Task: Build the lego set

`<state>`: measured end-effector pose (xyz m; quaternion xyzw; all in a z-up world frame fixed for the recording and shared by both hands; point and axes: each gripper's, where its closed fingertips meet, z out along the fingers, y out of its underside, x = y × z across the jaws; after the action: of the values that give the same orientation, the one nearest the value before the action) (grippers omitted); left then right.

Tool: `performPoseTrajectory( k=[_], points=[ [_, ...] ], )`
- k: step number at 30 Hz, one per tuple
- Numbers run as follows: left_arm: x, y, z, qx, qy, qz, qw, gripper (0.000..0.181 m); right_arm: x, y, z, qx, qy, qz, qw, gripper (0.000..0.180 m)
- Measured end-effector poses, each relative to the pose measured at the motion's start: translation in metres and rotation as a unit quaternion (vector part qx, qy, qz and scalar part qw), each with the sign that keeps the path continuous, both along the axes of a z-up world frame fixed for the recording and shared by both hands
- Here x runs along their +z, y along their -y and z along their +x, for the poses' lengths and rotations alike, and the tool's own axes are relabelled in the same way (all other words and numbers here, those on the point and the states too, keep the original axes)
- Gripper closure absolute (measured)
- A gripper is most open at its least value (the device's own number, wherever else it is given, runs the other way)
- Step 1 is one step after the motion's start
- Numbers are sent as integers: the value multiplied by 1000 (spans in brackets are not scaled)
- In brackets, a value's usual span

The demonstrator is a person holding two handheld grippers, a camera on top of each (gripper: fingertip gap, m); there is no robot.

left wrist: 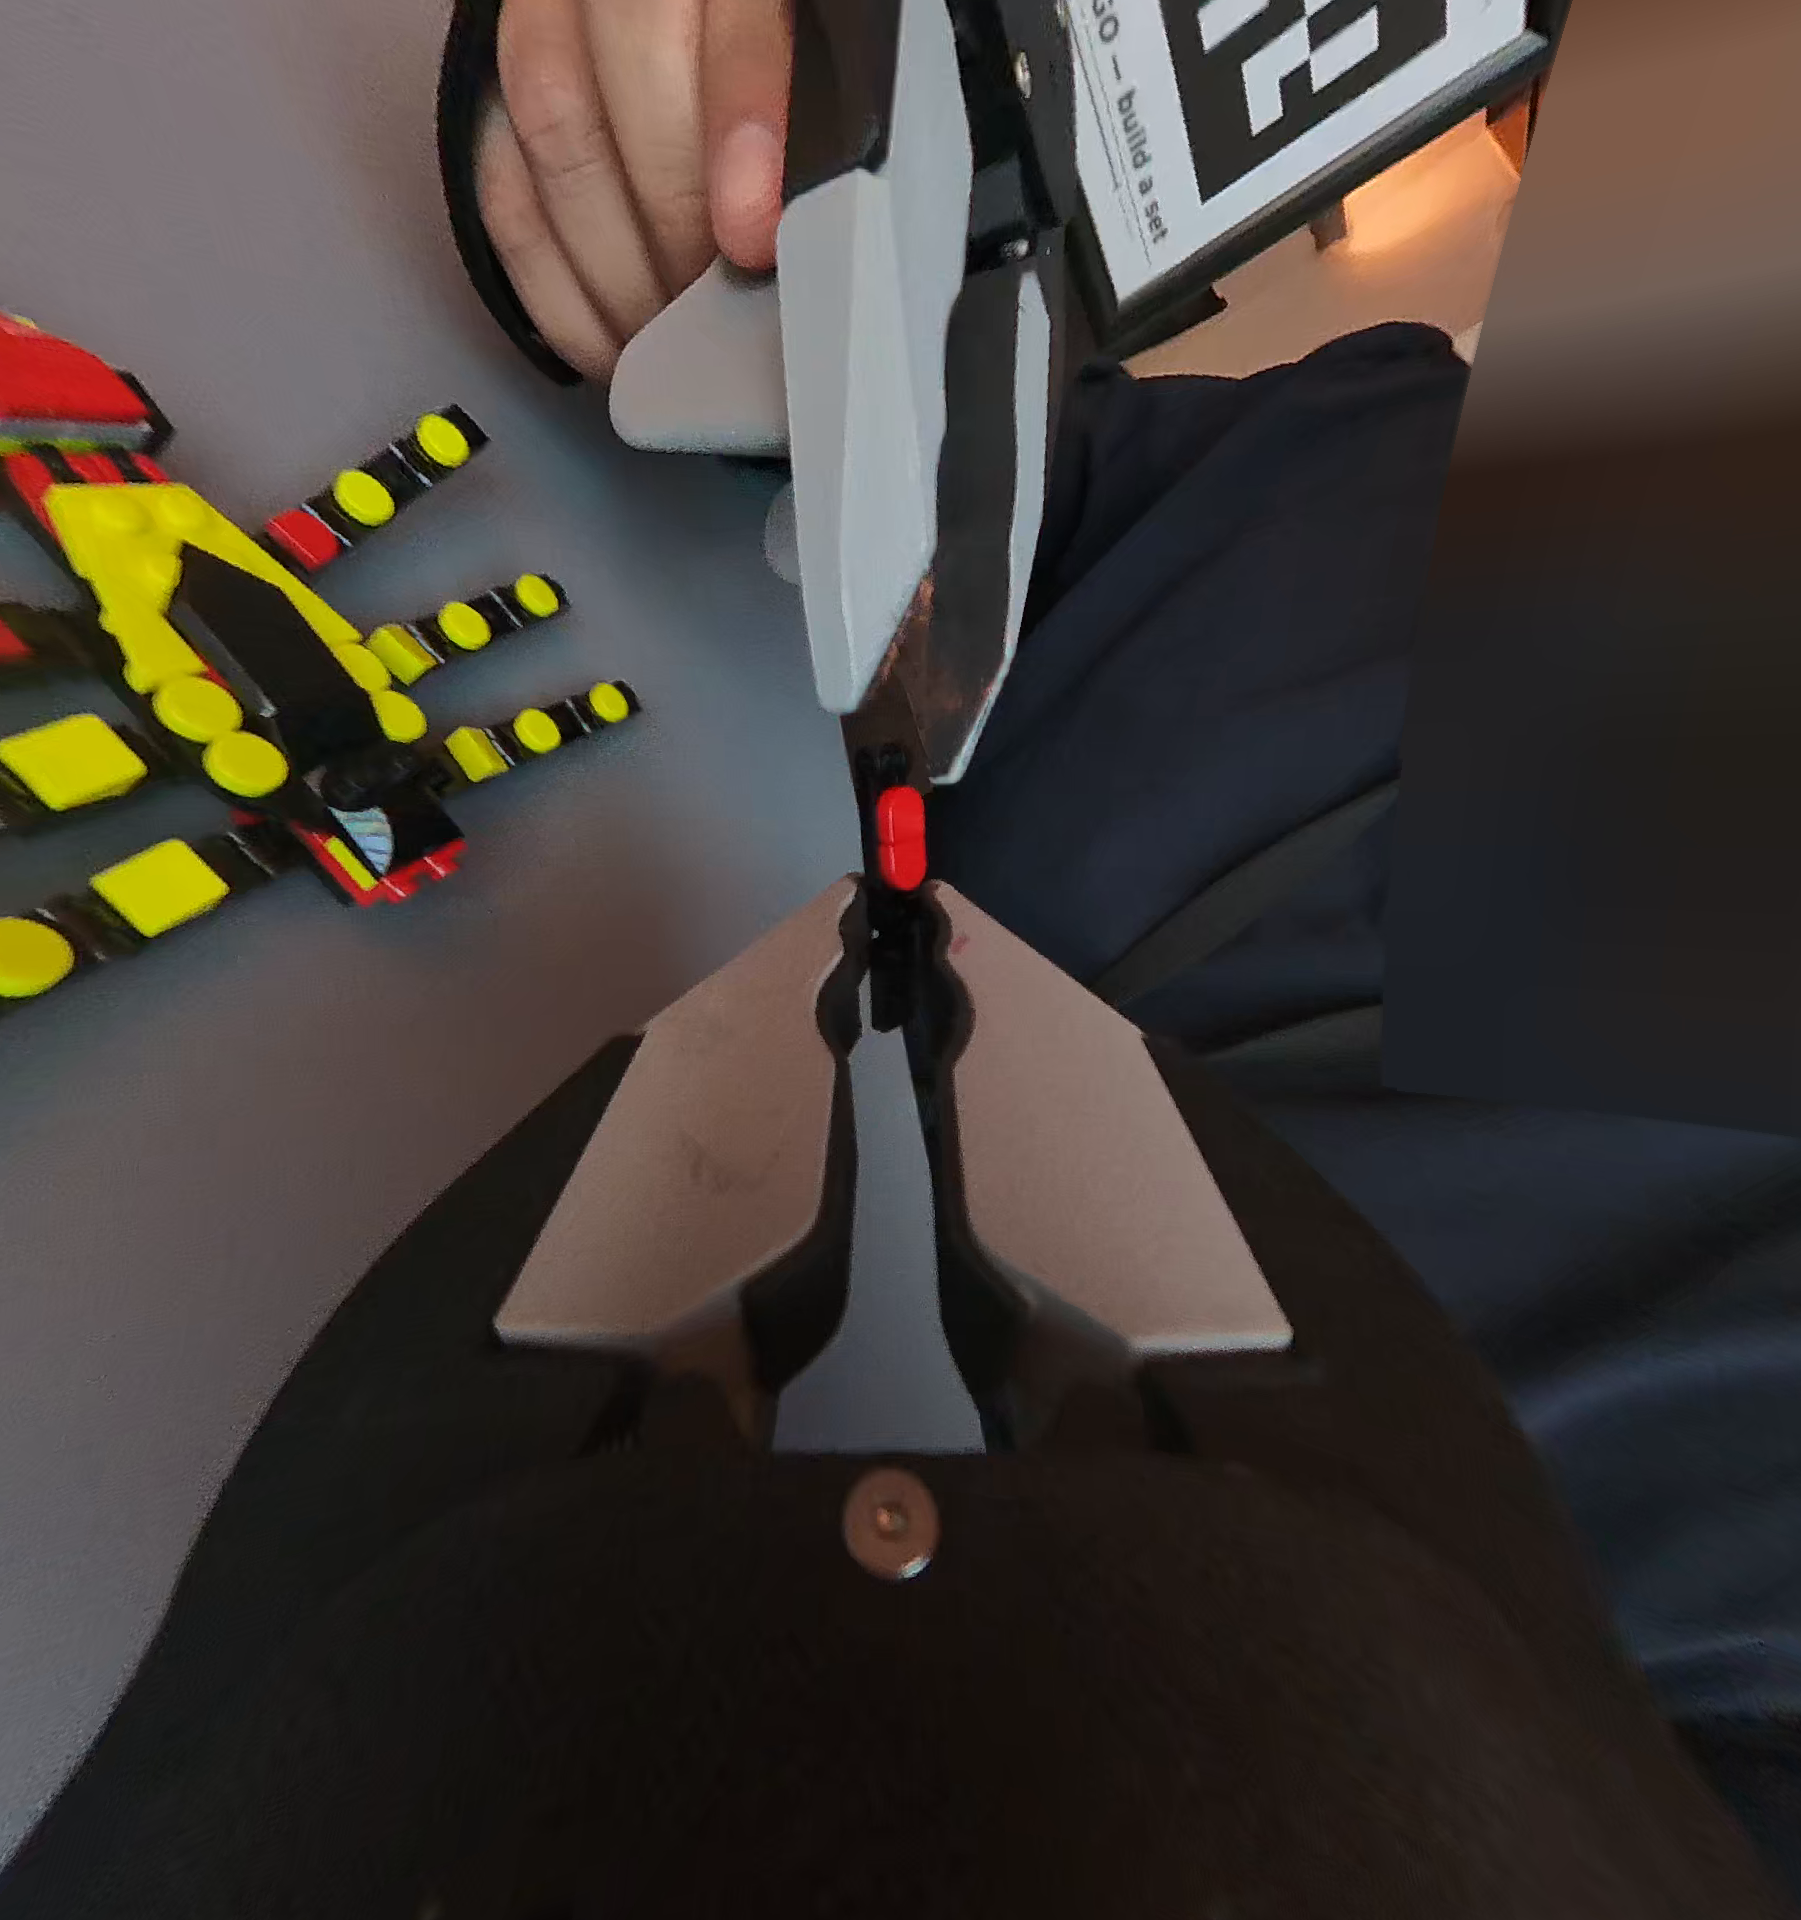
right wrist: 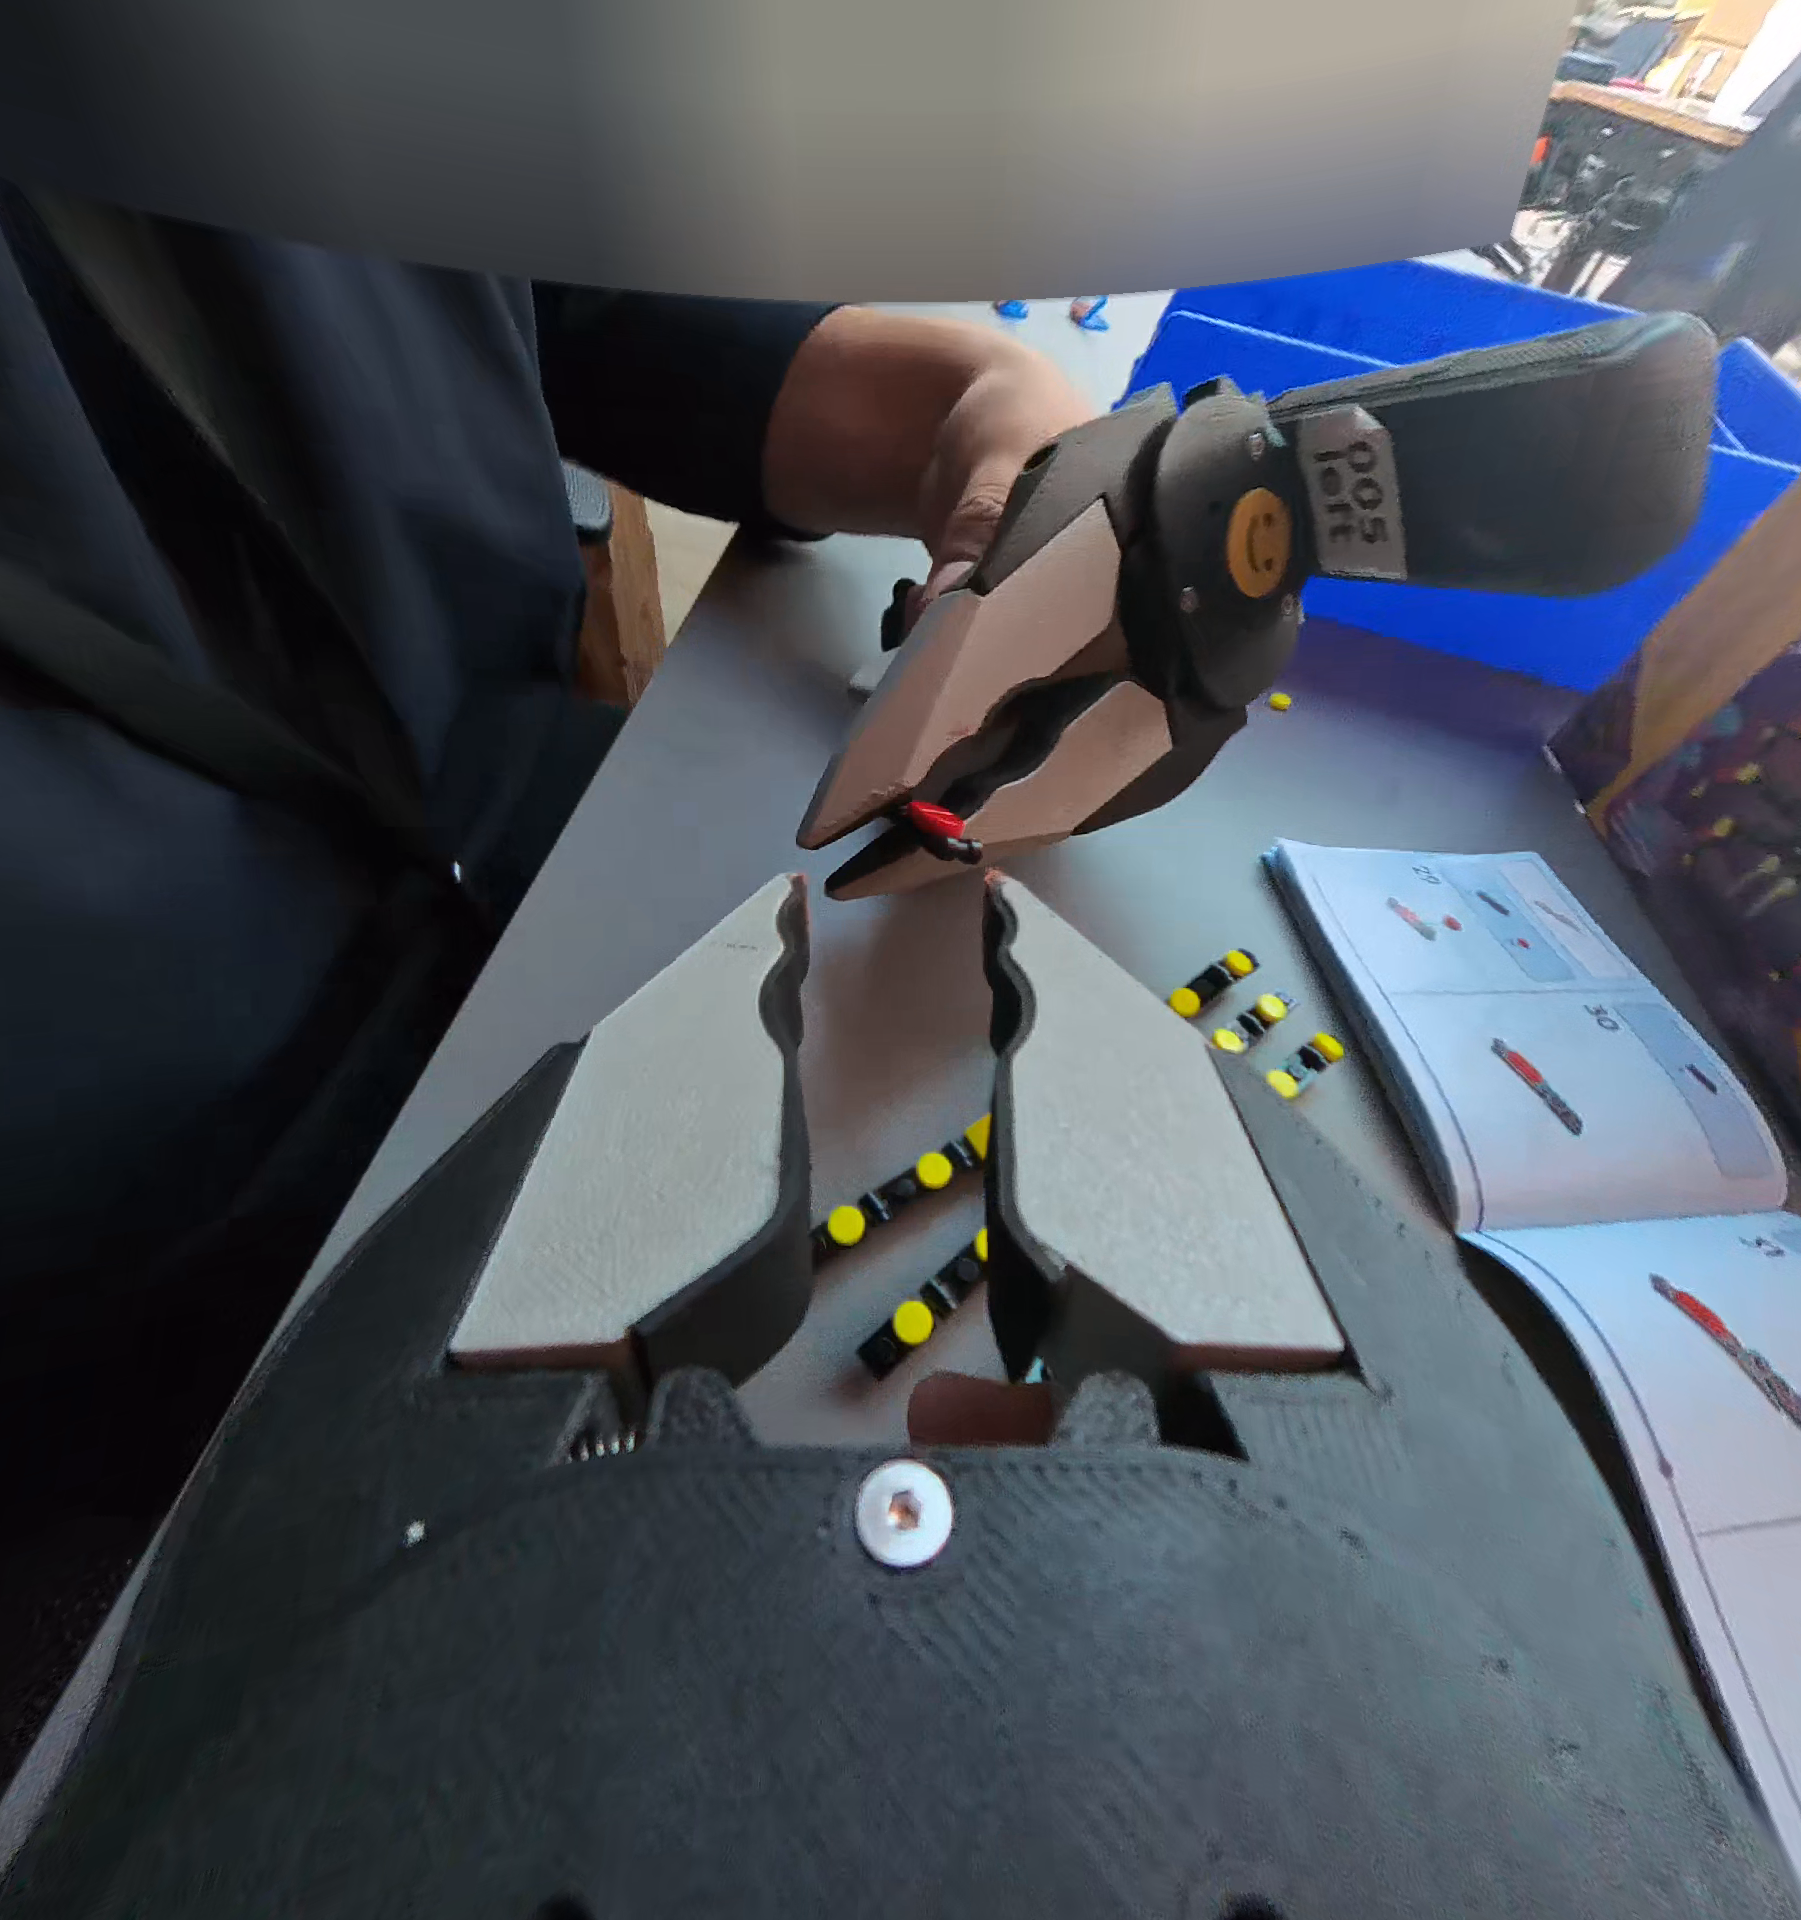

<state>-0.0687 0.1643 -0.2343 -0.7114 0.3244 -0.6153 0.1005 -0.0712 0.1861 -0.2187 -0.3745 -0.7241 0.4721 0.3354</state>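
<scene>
Left gripper pinched narrow on a small black lego piece with a red rounded tile on its exposed end; held up off the table, near the edge closest to the person. Same grip seen from the right wrist view: left gripper, red tile poking out at the tips.

Right gripper spread wide, nothing between its fingers, tips just below the left one's. From the left wrist view its grey tips sit right at the far end of the held piece, touching or not I cannot tell.

On the grey table: red, yellow and black lego model with leg-like strips of yellow studs. Open instruction booklet beside them. Blue bin at the far side.
</scene>
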Motion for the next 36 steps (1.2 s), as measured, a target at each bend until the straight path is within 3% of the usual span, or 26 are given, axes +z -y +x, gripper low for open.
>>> performPoseTrajectory(
  k=[5,13,23,27,29,34,36],
  points=[
    [-4,20,3,-33,-13,-5,999,175,3,20,-6,10,-7,40,999,150],
    [-3,33,15,-57,-50,30,997,175,-5,33,-2,15,20,41,999,171],
    [-9,9,22,-21,-60,58,996,174,-9,16,8,-7,26,35,999,173],
    [-14,4,22,-26,-64,63,996,175,-9,15,8,0,41,3,999,162],
    [-17,2,21,-27,-68,69,995,175,-14,11,7,-11,48,11,999,173],
    [-22,0,19,-30,-74,77,994,175,-19,8,5,-12,60,5,998,174],
    [-25,-4,15,-24,-82,87,993,166,-23,4,6,-18,65,11,998,174]
  ],
)
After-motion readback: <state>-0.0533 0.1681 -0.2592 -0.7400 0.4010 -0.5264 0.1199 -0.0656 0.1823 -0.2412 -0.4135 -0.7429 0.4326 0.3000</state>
